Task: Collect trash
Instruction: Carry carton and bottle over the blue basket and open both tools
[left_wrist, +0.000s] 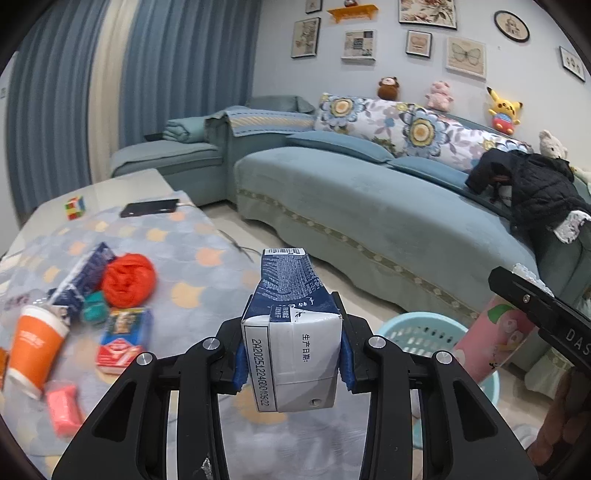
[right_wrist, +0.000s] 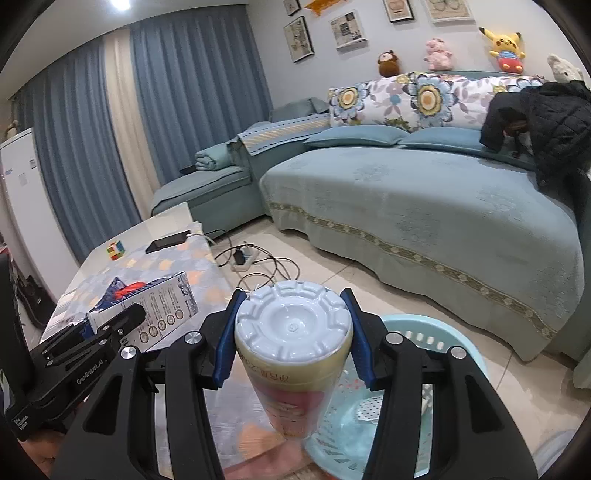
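left claw (left_wrist: 291, 363) clamped on milk carton (left_wrist: 291, 343), printed "2A20251224G0010502", above table (left_wrist: 207, 236) | right claw (right_wrist: 293, 338) clamped on upturned cup (right_wrist: 293, 354) over turquoise basket (right_wrist: 424, 332) | claw body lettered "GenRobot.AI"

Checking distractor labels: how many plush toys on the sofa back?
4: brown plush monkey, pink plush pig, yellow Pikachu plush, white plush bear behind the black padded jacket, which may hide more.

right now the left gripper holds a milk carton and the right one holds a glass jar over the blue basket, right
Not quite. The right gripper holds a plastic cup with a white base, not a glass jar, as the right wrist view shows. The left gripper does hold the milk carton, near the blue basket.
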